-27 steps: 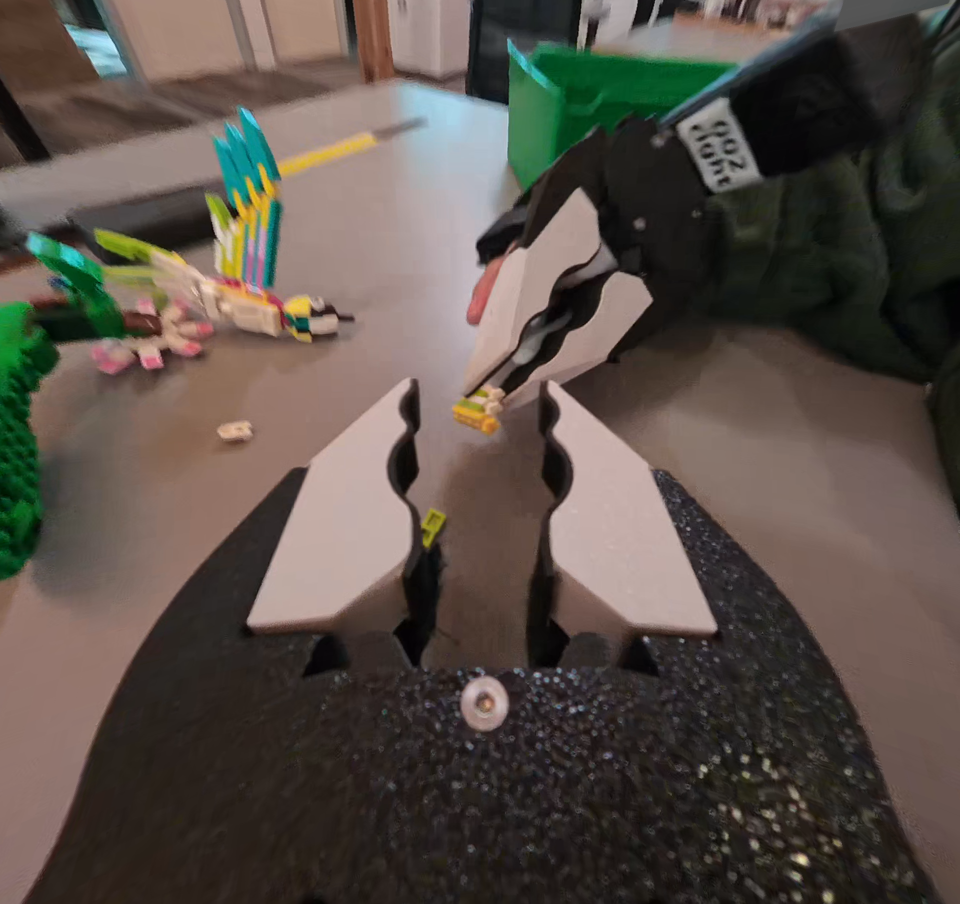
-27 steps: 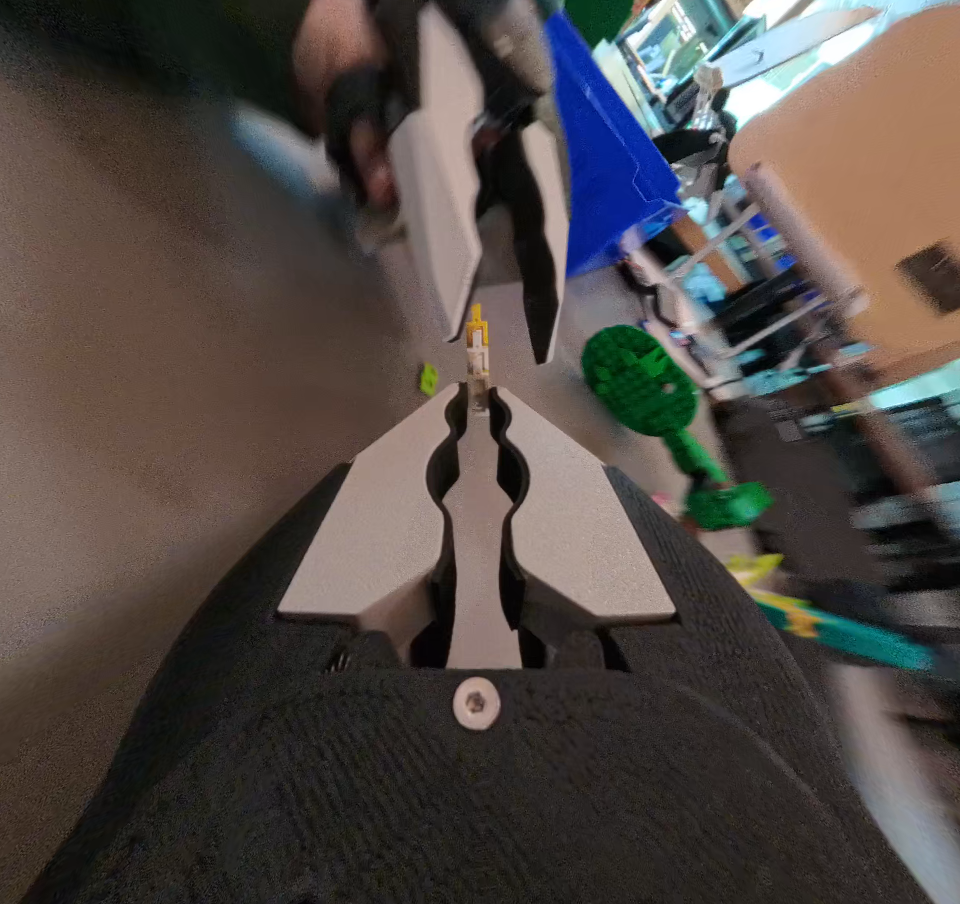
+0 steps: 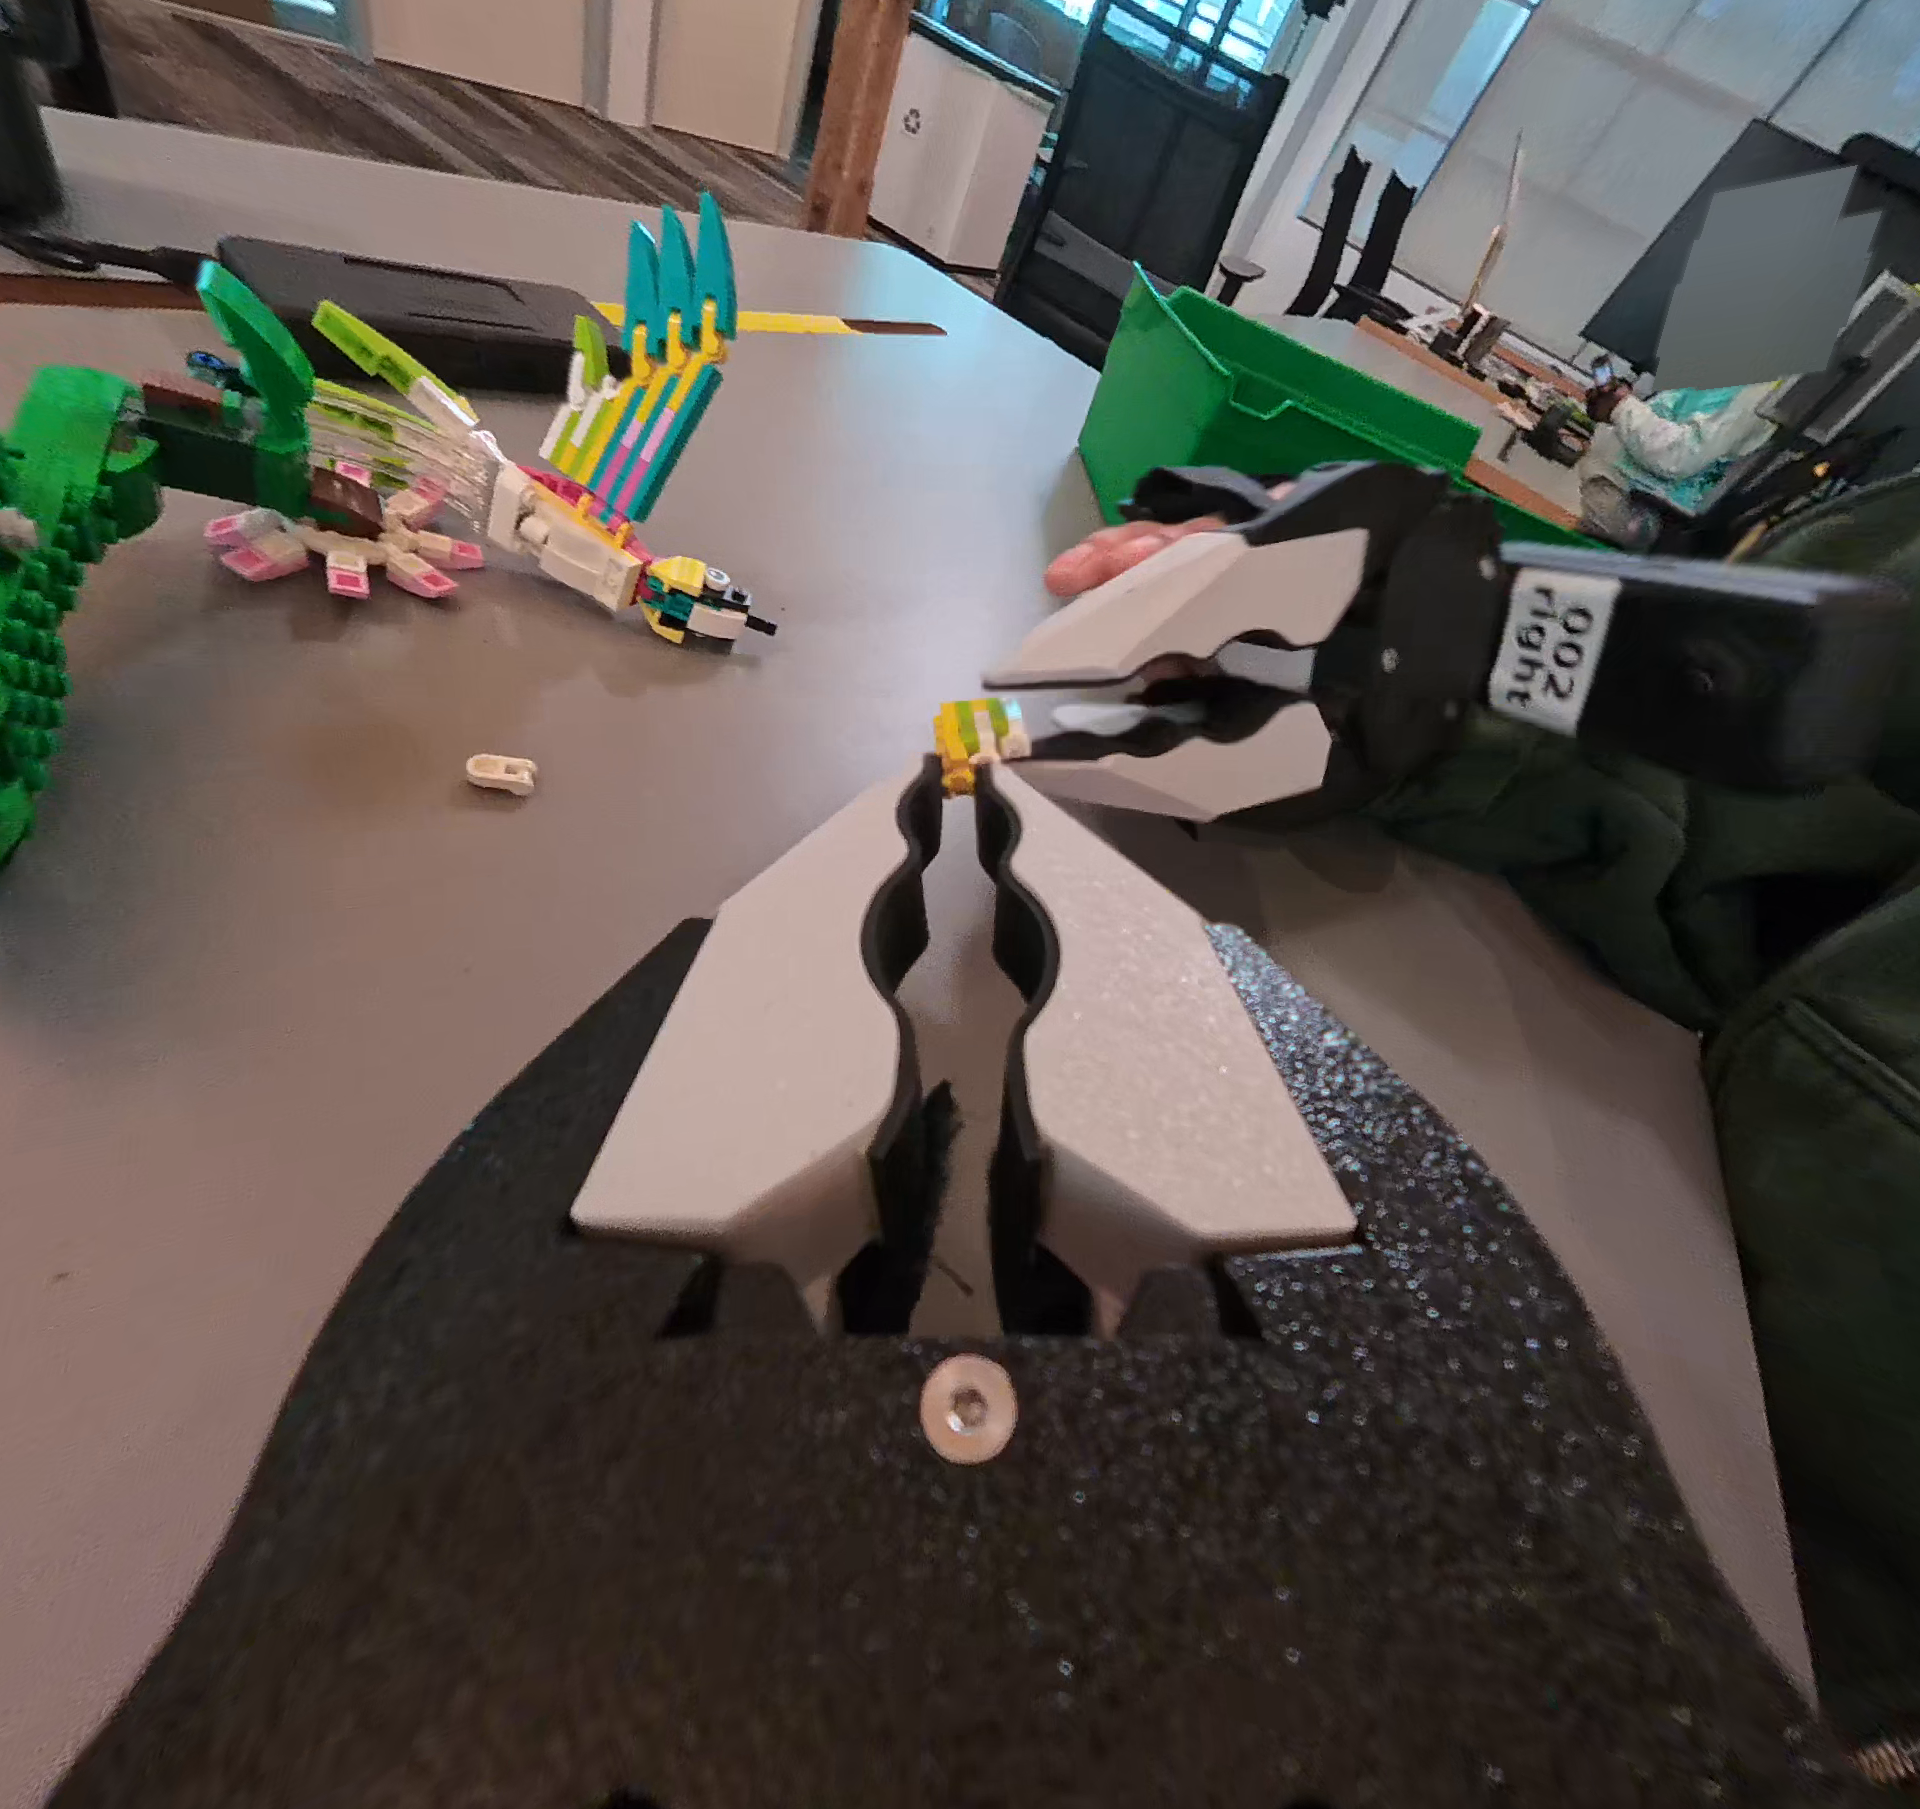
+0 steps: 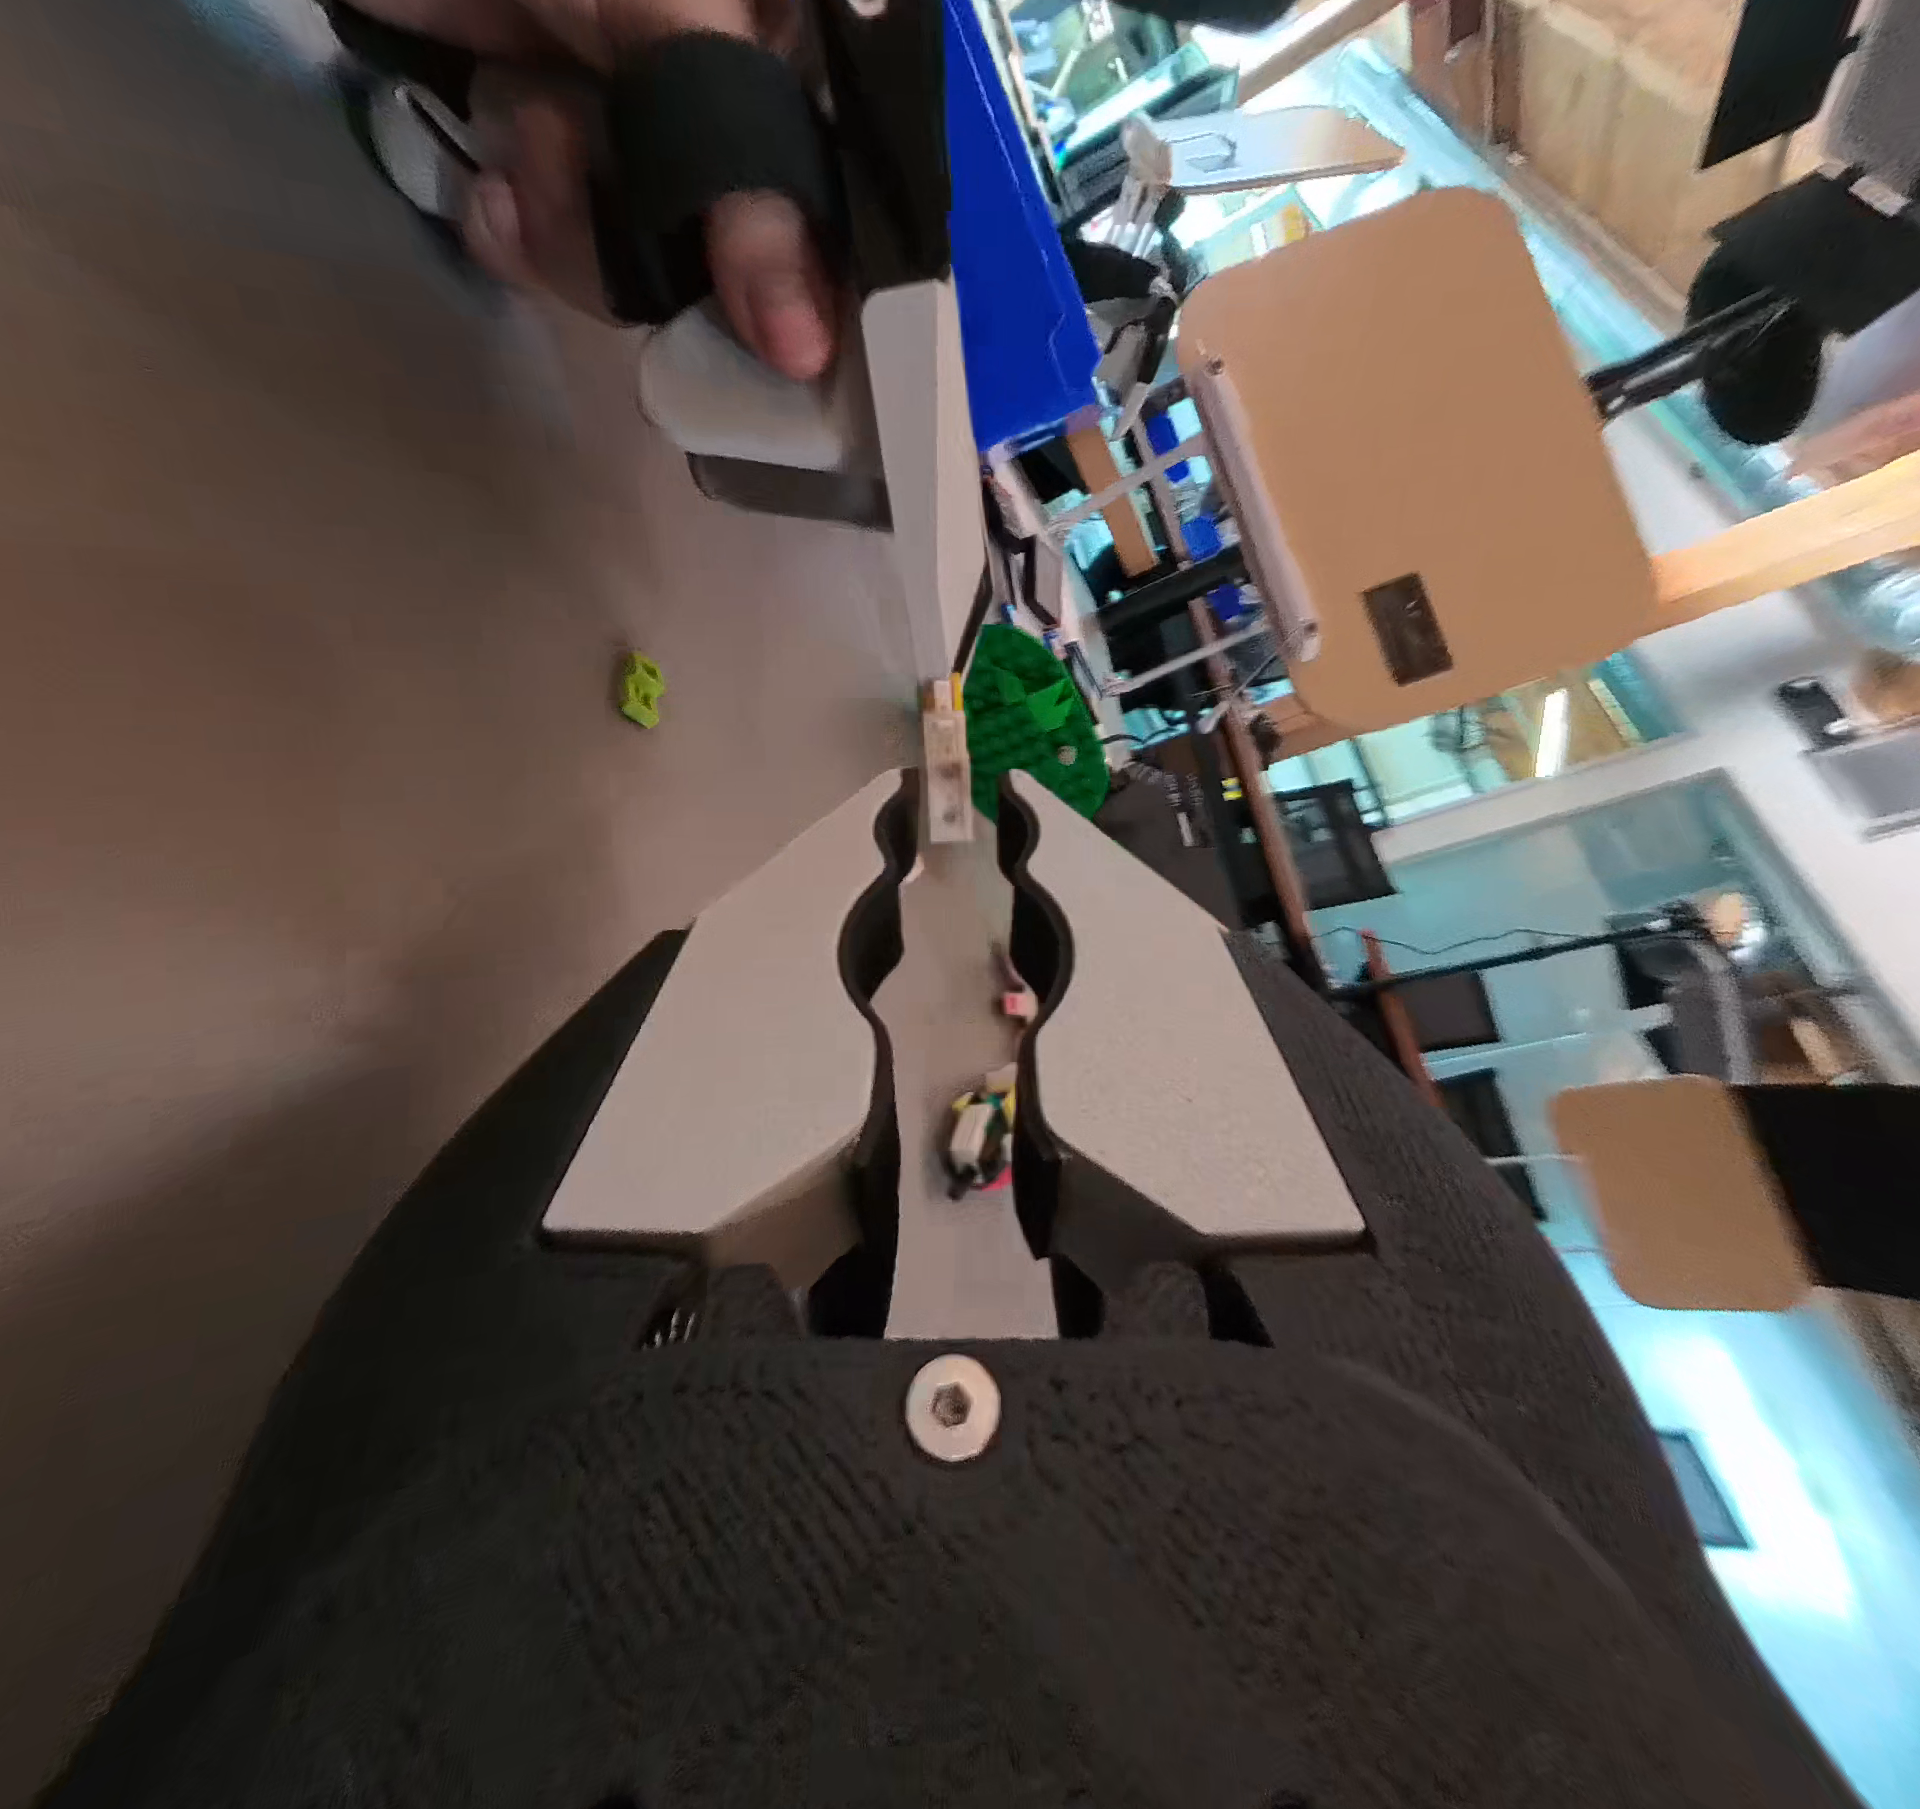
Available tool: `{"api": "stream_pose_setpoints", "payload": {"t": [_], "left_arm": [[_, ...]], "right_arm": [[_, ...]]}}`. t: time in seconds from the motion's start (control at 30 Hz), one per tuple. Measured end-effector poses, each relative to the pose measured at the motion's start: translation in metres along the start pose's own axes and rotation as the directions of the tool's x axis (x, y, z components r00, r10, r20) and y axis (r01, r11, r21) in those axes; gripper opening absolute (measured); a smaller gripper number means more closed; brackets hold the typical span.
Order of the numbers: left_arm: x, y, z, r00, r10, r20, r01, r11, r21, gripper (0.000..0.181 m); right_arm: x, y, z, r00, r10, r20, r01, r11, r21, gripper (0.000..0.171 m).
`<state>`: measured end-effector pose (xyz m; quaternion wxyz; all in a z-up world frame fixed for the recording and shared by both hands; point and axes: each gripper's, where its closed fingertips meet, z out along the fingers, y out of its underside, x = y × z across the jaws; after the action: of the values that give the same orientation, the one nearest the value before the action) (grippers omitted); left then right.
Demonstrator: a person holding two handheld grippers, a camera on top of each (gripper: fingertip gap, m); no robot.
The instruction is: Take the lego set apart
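Note:
A small yellow, lime and white lego piece (image 3: 975,733) is held above the table between both grippers. My left gripper (image 3: 958,785) is shut on its yellow end. My right gripper (image 3: 1013,720) comes in from the right and is shut on its white end. In the right wrist view, my right gripper (image 4: 951,798) grips the piece (image 4: 948,757), and the left gripper (image 4: 940,684) comes down from above, edge on. The colourful lego bird (image 3: 592,512) lies on the table at the far left, joined to a green lego plant (image 3: 47,554).
A small white loose piece (image 3: 501,772) lies on the grey table (image 3: 312,980). A lime piece (image 4: 641,689) lies on the table left of the grippers. A green bin (image 3: 1247,409) stands at the back right, a blue bin (image 4: 1013,305) beyond. A flat black case (image 3: 416,305) lies behind the bird.
My left gripper was open below the piece; it has closed on the piece's yellow end. My right gripper has turned and moved lower, still holding the piece.

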<state>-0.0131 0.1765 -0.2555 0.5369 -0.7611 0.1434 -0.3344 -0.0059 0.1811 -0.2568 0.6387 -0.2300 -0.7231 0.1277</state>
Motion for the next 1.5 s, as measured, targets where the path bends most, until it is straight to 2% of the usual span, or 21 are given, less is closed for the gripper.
{"api": "stream_pose_setpoints", "payload": {"t": [0.17,0.23,0.37,0.63,0.67,0.7,0.73,0.77,0.8,0.83,0.93,1.03,1.1,1.13,1.17,1.23,1.27,1.33,1.4,1.5], "left_arm": [[0.001,0.005,0.004,1.000,-0.025,0.006,0.025,0.999,-0.033,0.004],[0.006,0.006,0.007,0.999,-0.034,-0.019,0.033,0.999,-0.038,0.004],[0.003,0.006,0.007,1.000,-0.027,0.008,0.027,0.999,-0.047,0.004],[0.010,0.002,0.013,0.998,-0.058,-0.001,0.058,0.998,-0.027,0.003],[-0.007,0.006,0.010,0.992,-0.061,0.109,0.066,0.997,-0.041,0.003],[-0.044,0.016,-0.008,0.951,0.046,0.306,-0.009,0.993,-0.122,0.003],[-0.059,0.010,-0.026,0.936,0.017,0.351,0.014,0.996,-0.086,0.003],[-0.053,-0.008,-0.036,0.960,-0.115,0.256,0.101,0.993,0.069,0.003],[-0.051,-0.019,-0.043,0.964,-0.174,0.200,0.144,0.977,0.156,0.003],[-0.046,-0.019,-0.043,0.969,-0.154,0.191,0.125,0.980,0.153,0.003],[-0.024,-0.012,-0.024,0.989,0.003,0.148,-0.008,0.999,0.033,0.004],[-0.020,-0.005,-0.018,0.995,-0.014,0.098,0.013,1.000,0.009,0.004],[-0.025,0.001,-0.019,0.993,-0.064,0.098,0.065,0.998,-0.007,0.004],[-0.029,0.006,-0.018,0.990,-0.076,0.121,0.080,0.996,-0.034,0.004],[-0.034,0.015,-0.016,0.985,-0.078,0.154,0.091,0.993,-0.077,0.004],[-0.037,0.028,-0.012,0.981,-0.074,0.178,0.103,0.982,-0.160,0.005],[-0.037,0.030,-0.010,0.981,-0.064,0.181,0.096,0.979,-0.177,0.008],[-0.036,0.029,-0.008,0.981,-0.032,0.190,0.067,0.982,-0.177,0.028],[-0.025,0.023,-0.005,0.991,-0.021,0.132,0.041,0.988,-0.149,0.036],[0.004,0.006,0.002,1.000,-0.023,-0.019,0.022,0.998,-0.054,0.038]], "right_arm": [[-0.005,-0.008,0.004,0.987,-0.159,-0.036,0.157,0.986,-0.056,0.013],[-0.006,-0.007,0.006,0.981,-0.189,-0.038,0.185,0.979,-0.091,0.007],[-0.007,-0.005,0.007,0.977,-0.213,-0.022,0.207,0.967,-0.146,0.005],[0.000,-0.008,-0.003,0.923,-0.372,-0.098,0.366,0.928,-0.075,0.004],[0.002,-0.013,-0.006,0.916,-0.381,-0.128,0.378,0.924,-0.048,0.004],[0.007,-0.027,-0.013,0.915,-0.365,-0.172,0.372,0.928,0.013,0.004],[0.011,-0.039,-0.020,0.923,-0.330,-0.199,0.347,0.936,0.054,0.004],[0.009,-0.042,-0.021,0.930,-0.312,-0.195,0.330,0.942,0.066,0.004],[0.004,-0.040,-0.019,0.933,-0.313,-0.177,0.329,0.941,0.072,0.004],[0.001,-0.037,-0.016,0.944,-0.290,-0.158,0.306,0.948,0.084,0.004],[0.011,-0.036,-0.017,0.995,-0.032,-0.096,0.048,0.985,0.166,0.005],[0.015,-0.028,-0.018,0.984,0.177,-0.006,-0.172,0.963,0.208,0.005],[0.017,-0.029,-0.017,0.913,0.391,0.114,-0.407,0.881,0.241,0.006],[0.022,-0.029,-0.018,0.841,0.511,0.175,-0.540,0.802,0.253,0.006],[0.026,-0.029,-0.018,0.741,0.622,0.252,-0.671,0.698,0.251,0.006],[0.031,-0.025,-0.017,0.483,0.776,0.405,-0.875,0.445,0.190,0.005],[0.032,-0.022,-0.017,0.351,0.809,0.471,-0.936,0.325,0.140,0.005],[0.032,-0.018,-0.016,0.140,0.822,0.552,-0.989,0.136,0.048,0.006],[0.033,-0.018,-0.017,0.017,0.796,0.605,-1.000,0.029,-0.010,0.005],[0.033,-0.018,-0.017,-0.017,0.784,0.620,-0.999,0.004,-0.033,0.005]]}}
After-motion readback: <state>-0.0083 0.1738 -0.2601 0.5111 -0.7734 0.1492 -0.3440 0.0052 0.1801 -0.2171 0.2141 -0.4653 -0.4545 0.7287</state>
